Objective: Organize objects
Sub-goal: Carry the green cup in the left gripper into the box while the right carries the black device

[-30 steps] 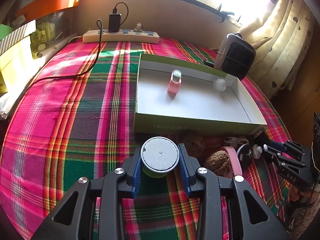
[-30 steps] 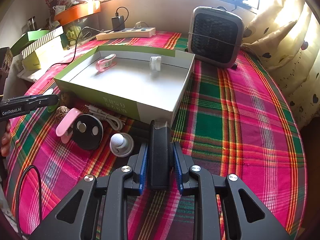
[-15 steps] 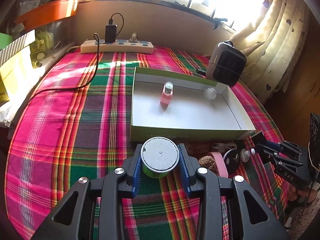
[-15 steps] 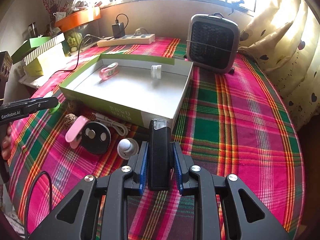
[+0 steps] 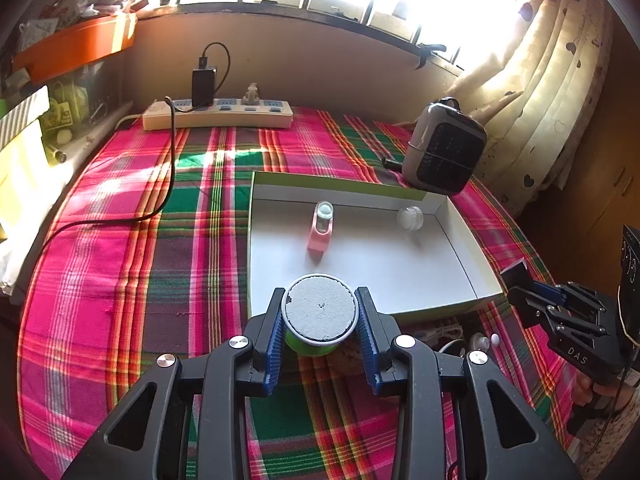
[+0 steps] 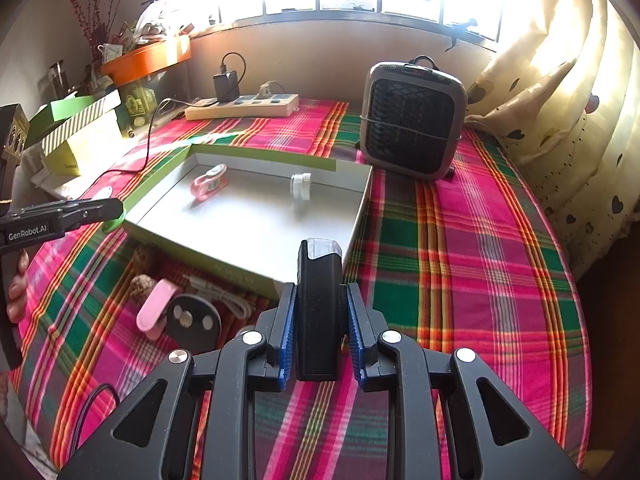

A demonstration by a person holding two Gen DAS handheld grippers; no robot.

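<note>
My left gripper (image 5: pixel 320 334) is shut on a small green jar with a grey lid (image 5: pixel 319 308), held above the near edge of the shallow green-sided box (image 5: pixel 476 280). The box holds a pink clip-like item (image 5: pixel 320 232) and a small clear jar (image 5: pixel 410 218). My right gripper (image 6: pixel 320 336) is shut on a black oblong device (image 6: pixel 320 304), raised over the box's near right corner (image 6: pixel 360 216). It also shows in the left wrist view (image 5: pixel 536 300). Walnuts (image 6: pixel 140 286), a pink item (image 6: pixel 156 310), a black disc (image 6: pixel 192 320) and a white cable (image 6: pixel 224 296) lie before the box.
A grey fan heater (image 6: pixel 412 120) stands behind the box on the right. A power strip (image 5: pixel 218 118) with a charger and black cable (image 5: pixel 168 184) lies at the back. Boxes (image 6: pixel 80 132) and an orange tray (image 6: pixel 148 60) are on the left. Curtains (image 6: pixel 560 100) hang on the right.
Both grippers have risen with their objects and moved toward the box. The table and box look smaller and further below in both views.
</note>
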